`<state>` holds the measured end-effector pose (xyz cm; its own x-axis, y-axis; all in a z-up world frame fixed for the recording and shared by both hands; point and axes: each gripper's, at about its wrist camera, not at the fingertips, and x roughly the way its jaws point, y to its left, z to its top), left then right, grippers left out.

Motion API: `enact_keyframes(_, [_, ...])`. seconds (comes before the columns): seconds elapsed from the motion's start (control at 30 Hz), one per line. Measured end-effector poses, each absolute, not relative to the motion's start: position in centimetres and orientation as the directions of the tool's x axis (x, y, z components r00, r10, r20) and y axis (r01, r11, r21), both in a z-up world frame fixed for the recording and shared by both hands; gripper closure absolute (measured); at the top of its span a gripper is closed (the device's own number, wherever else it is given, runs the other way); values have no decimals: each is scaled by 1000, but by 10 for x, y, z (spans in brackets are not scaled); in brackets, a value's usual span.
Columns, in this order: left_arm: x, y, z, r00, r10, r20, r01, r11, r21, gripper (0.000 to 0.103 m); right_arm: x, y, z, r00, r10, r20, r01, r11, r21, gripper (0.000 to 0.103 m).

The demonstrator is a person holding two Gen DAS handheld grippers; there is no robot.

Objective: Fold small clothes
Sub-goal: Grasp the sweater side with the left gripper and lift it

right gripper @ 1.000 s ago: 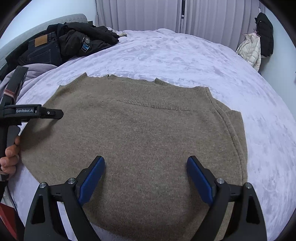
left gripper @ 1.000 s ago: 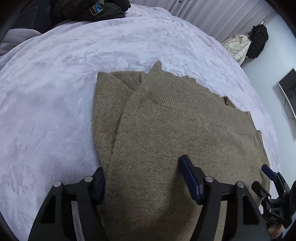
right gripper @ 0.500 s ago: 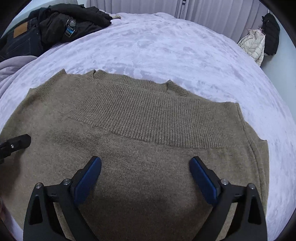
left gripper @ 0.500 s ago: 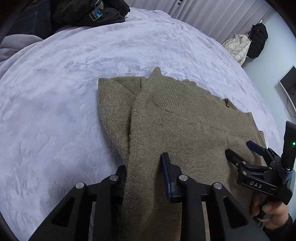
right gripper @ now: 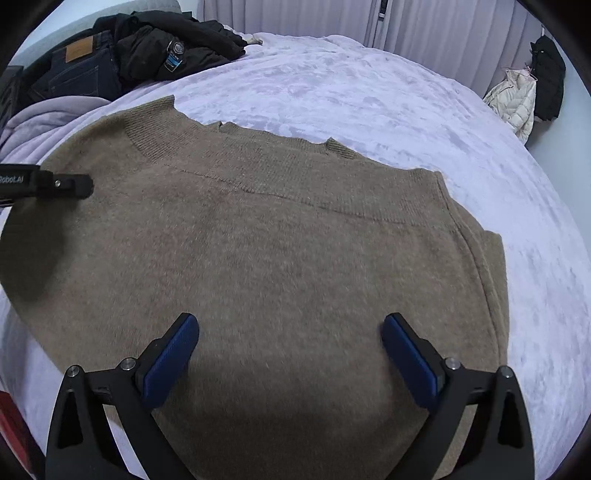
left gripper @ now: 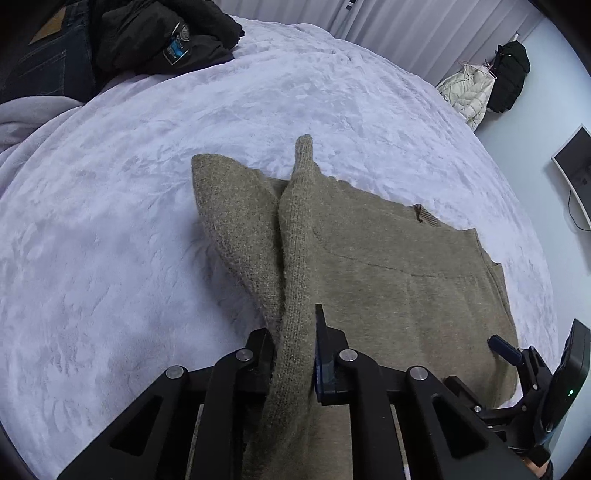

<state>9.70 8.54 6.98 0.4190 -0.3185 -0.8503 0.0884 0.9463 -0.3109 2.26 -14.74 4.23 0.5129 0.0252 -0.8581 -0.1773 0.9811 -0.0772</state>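
A brown knit sweater (right gripper: 288, 258) lies partly folded on a lavender bedspread (right gripper: 369, 92). My left gripper (left gripper: 295, 354) is shut on the sweater's left edge (left gripper: 291, 295), pinching a raised ridge of knit that runs away from the jaws. My right gripper (right gripper: 291, 350) is open and empty, hovering over the near middle of the sweater with its blue pads (right gripper: 170, 362) wide apart. The right gripper also shows at the lower right of the left wrist view (left gripper: 517, 358). The left gripper's tip shows at the left of the right wrist view (right gripper: 74, 184).
A pile of dark clothes and jeans (right gripper: 129, 55) sits at the bed's far left. Grey curtains (right gripper: 443, 33) hang behind the bed. A white jacket (right gripper: 517, 99) and a black one hang on the right wall. A monitor (left gripper: 572, 166) is at the right.
My left gripper has closed fully on the sweater's left edge and lifted it into a ridge. My right gripper stayed open and drew back and up over the sweater.
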Motion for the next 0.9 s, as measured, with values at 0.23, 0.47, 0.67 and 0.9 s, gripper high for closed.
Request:
enact_keyframes(0.23, [98,20,116,390,-272,-880,115,962,-246,89,5,-206,61,558,27,-830,-77,997,-19,3])
enact_keyframes(0.47, [85,-85,145,382,-233,-894,167,969,-182,89,-20,-274,79,614,49,-788,2,998,64,3])
enact_keyframes(0.67, [80,-192,110,321,-186,-929,268,958,-99,90,-43,-319,76,635,36,-772,59,994,94,3])
enact_keyframes(0.9, [75,-242,66,308,-81,-948,266,964,4,90,-62,-357,60,629,53,-776,109,982,155,3])
